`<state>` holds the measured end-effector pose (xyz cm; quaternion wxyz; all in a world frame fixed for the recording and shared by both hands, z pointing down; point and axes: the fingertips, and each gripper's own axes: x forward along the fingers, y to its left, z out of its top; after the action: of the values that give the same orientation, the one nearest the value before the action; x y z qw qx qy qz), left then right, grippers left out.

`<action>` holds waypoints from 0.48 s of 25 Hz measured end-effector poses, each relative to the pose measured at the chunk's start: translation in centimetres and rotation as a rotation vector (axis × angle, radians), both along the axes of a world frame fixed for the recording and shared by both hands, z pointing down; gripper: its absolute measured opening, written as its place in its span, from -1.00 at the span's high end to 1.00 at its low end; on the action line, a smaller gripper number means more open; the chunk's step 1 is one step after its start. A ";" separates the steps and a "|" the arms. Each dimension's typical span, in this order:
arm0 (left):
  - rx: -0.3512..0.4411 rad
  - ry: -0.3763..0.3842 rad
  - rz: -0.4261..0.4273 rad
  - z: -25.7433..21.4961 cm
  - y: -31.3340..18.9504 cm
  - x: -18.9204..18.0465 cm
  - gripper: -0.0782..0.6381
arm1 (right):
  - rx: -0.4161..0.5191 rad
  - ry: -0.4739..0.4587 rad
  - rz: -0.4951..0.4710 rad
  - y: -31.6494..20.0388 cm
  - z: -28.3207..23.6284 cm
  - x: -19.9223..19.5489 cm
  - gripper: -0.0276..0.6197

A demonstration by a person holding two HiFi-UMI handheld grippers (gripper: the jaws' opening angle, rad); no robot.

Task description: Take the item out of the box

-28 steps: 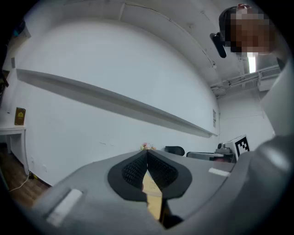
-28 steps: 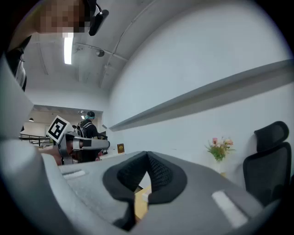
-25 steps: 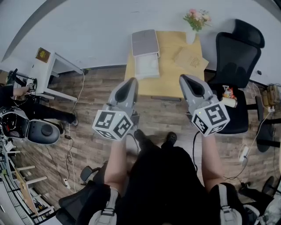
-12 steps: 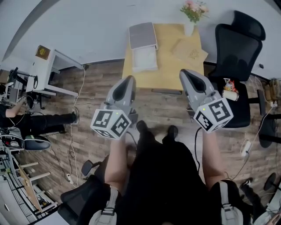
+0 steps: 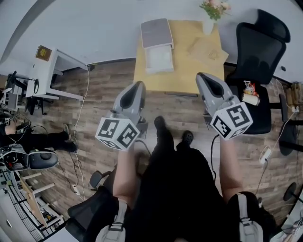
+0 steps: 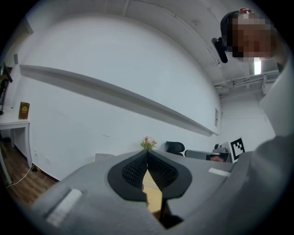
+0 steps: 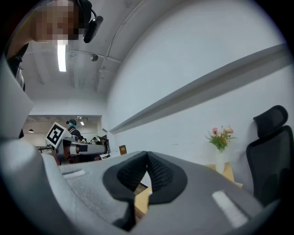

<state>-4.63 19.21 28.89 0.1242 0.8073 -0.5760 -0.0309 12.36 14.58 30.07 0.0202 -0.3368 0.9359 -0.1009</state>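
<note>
We held the left hand-held gripper (image 5: 138, 85) and the right hand-held gripper (image 5: 200, 75) out level in front of us. Each had its jaws pressed together, and both gripper views showed nothing between them.

Over the last second little had changed. We had taken a step, so one shoe (image 5: 161, 125) was now ahead of the other. Both grippers had sunk slightly, and the bench (image 5: 189, 78) had slid a little higher in the head view. The box (image 5: 159, 57) had not moved. It lay at the bench's left far corner, against the wall, with its grey lid (image 5: 155, 32) thrown back and its white inside showing. From here we could not make out the item in it. A vase of flowers (image 5: 212, 12) and a brown paper packet (image 5: 206, 49) shared the bench, and a black chair (image 5: 258, 45) stood to the right.

We judged that we were only approaching. The box was well apart from both grippers, nothing had been lifted, and a gripper's jaws would have to spread before any reach.
</note>
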 end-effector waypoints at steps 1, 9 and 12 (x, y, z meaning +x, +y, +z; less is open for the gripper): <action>0.000 0.003 0.004 0.1 -0.2 -0.5 0.75 | -0.001 0.010 0.002 0.0 0.1 -0.5 0.91; -0.008 0.017 0.065 0.4 -4.0 -4.5 0.75 | 0.023 0.073 0.066 -3.3 -0.6 -4.4 0.91; -0.008 0.018 0.083 0.4 -5.8 -6.5 0.75 | 0.023 0.092 0.079 -4.8 -0.5 -6.3 0.91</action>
<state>-11.13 13.39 29.32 0.1339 0.8298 -0.5409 -0.0305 6.09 9.80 29.52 -0.0150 -0.3775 0.9230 -0.0735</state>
